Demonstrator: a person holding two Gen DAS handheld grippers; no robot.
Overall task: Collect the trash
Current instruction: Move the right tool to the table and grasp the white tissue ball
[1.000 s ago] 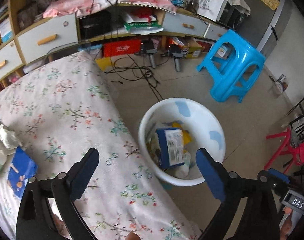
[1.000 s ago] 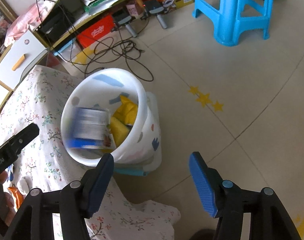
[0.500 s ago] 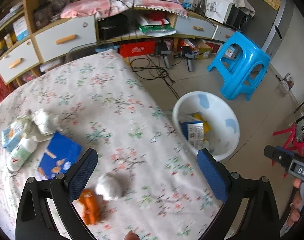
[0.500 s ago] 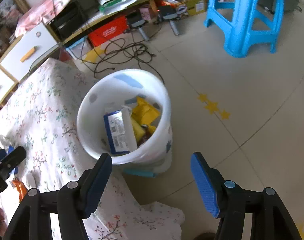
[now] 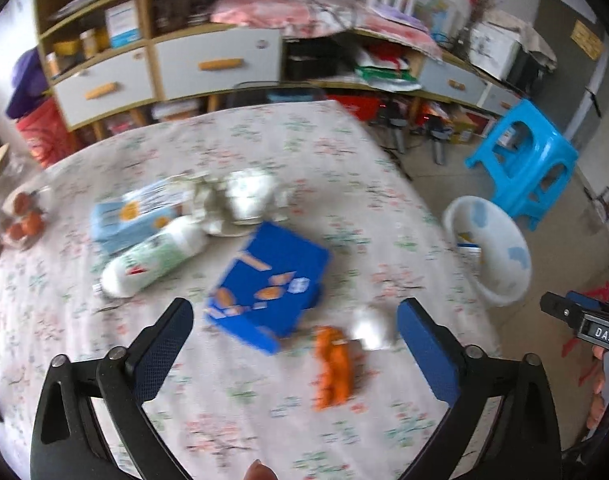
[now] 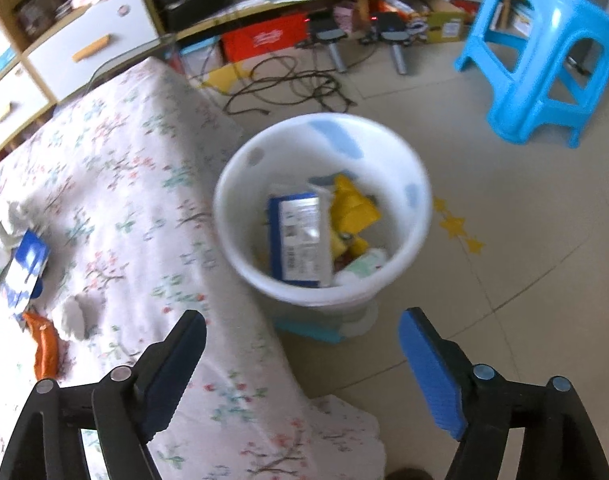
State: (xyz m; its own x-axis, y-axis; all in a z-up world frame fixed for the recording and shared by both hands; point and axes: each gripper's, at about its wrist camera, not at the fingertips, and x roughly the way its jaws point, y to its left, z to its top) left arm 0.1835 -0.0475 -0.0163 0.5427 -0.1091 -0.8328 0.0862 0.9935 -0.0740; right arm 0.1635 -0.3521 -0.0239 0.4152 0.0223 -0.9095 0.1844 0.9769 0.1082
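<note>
My left gripper (image 5: pixel 294 350) is open and empty above the floral-cloth table (image 5: pixel 264 152). Just ahead of it lie a blue box (image 5: pixel 270 288), an orange wrapper (image 5: pixel 334 366) and a white paper ball (image 5: pixel 374 326). Farther back lie a white bottle (image 5: pixel 154 258), a light blue carton (image 5: pixel 134 214) and crumpled white wrappers (image 5: pixel 244 200). My right gripper (image 6: pixel 302 354) is open and empty over the table's edge, near the white bin (image 6: pixel 414 188) on the floor, which holds a blue-and-white box (image 6: pixel 300 236) and yellow wrappers (image 6: pixel 350 206).
A blue plastic stool (image 6: pixel 540 52) stands on the floor beyond the bin, with cables (image 6: pixel 288 84) near it. Cabinets with drawers (image 5: pixel 216 64) line the far wall. A clear container with red fruit (image 5: pixel 18 216) sits at the table's left edge.
My left gripper has swung left from over the bin to over the table's trash. The blue-and-white box that was falling has settled in the bin. My right gripper shifted a little.
</note>
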